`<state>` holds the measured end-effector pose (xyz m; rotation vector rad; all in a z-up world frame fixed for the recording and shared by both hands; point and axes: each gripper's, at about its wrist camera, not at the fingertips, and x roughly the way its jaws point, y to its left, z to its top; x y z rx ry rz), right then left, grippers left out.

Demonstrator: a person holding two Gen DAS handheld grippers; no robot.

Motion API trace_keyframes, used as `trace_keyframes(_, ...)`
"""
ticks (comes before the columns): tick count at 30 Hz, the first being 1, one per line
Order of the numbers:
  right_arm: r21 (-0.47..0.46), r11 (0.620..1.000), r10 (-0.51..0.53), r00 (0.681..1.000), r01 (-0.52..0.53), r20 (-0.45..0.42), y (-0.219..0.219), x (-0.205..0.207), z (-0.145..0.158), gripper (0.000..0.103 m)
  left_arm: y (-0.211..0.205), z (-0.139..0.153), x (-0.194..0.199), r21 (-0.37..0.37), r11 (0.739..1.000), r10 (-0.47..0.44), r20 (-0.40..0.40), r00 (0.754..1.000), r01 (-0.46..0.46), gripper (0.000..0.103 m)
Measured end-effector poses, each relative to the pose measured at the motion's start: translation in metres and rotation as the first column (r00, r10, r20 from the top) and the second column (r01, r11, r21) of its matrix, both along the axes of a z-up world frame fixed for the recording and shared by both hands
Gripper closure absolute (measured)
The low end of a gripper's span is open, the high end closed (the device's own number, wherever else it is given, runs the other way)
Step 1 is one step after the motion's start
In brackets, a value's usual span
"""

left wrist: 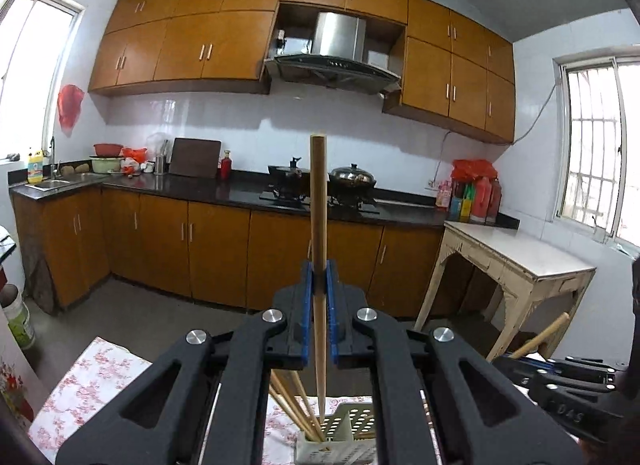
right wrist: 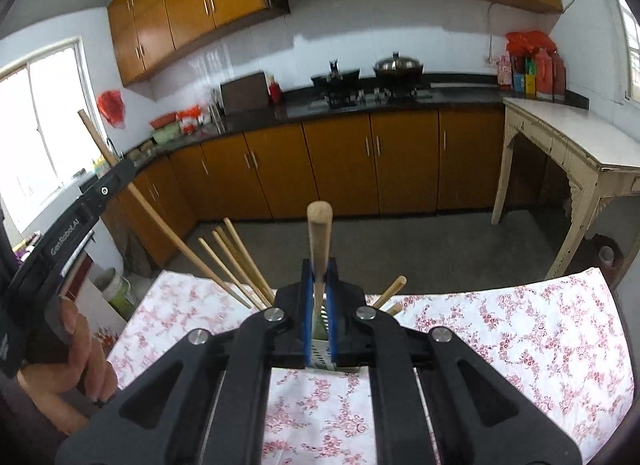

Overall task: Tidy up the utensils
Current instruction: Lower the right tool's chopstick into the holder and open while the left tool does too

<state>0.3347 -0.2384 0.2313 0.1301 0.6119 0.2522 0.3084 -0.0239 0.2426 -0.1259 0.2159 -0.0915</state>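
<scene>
My left gripper [left wrist: 319, 270] is shut on a long wooden chopstick [left wrist: 318, 201] that stands nearly upright. Its thin tip hangs just above a pale perforated utensil holder [left wrist: 348, 423], where other chopsticks [left wrist: 294, 401] lean. My right gripper [right wrist: 319, 270] is shut on a thicker wooden stick [right wrist: 319, 231] with a rounded top, its lower end down over the same holder [right wrist: 322, 357]. Several chopsticks [right wrist: 236, 261] lean left out of the holder. In the right wrist view the left gripper [right wrist: 124, 173] appears at the left, held by a hand [right wrist: 80, 349].
The holder stands on a table with a white and pink floral cloth [right wrist: 520, 325]. A worn white side table [right wrist: 580, 145] is at the right. Wooden kitchen cabinets and a dark counter with a stove [left wrist: 316, 193] line the far wall. A pail [right wrist: 116, 289] sits on the floor.
</scene>
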Motion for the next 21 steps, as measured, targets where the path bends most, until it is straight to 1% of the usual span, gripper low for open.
trace_keyframes(2,-0.011,1.0,0.004,0.999,-0.005,-0.047,0.003,0.016,-0.007,0.096,-0.005,-0.009,0.006,0.008,1.0,0.004,-0.015,1.0,-0.004,0.096)
trace_keyframes(4,-0.013,1.0,0.002,0.997,-0.003,-0.08,0.004,0.029,-0.013,0.096,-0.008,-0.023,0.017,0.014,1.0,0.013,-0.042,0.999,-0.013,0.096)
trace_keyframes(6,-0.017,1.0,0.006,0.994,-0.008,-0.11,0.006,0.041,-0.02,0.096,-0.01,-0.03,0.024,0.016,1.0,0.021,-0.061,0.998,-0.02,0.096)
trace_keyframes(9,-0.009,1.0,0.011,0.992,-0.012,-0.124,0.008,0.048,-0.024,0.096,-0.009,-0.036,0.033,0.002,1.0,0.02,-0.08,0.997,-0.02,0.096)
trace_keyframes(12,-0.001,1.0,0.015,0.991,-0.015,-0.131,0.009,0.053,-0.027,0.096,-0.011,-0.036,0.037,-0.001,1.0,0.018,-0.079,0.997,-0.018,0.096)
trace_keyframes(15,-0.001,1.0,0.021,0.991,-0.022,-0.134,0.011,0.052,-0.032,0.096,-0.013,-0.036,0.04,0.001,1.0,0.02,-0.074,0.997,-0.02,0.096)
trace_keyframes(18,-0.005,1.0,0.025,0.99,-0.026,-0.136,0.012,0.052,-0.035,0.096,-0.013,-0.038,0.043,-0.015,1.0,0.019,-0.078,0.997,-0.02,0.096)
trace_keyframes(21,-0.004,1.0,0.029,0.99,-0.03,-0.14,0.012,0.053,-0.037,0.096,-0.015,-0.042,0.046,-0.012,1.0,0.02,-0.098,0.995,-0.021,0.096)
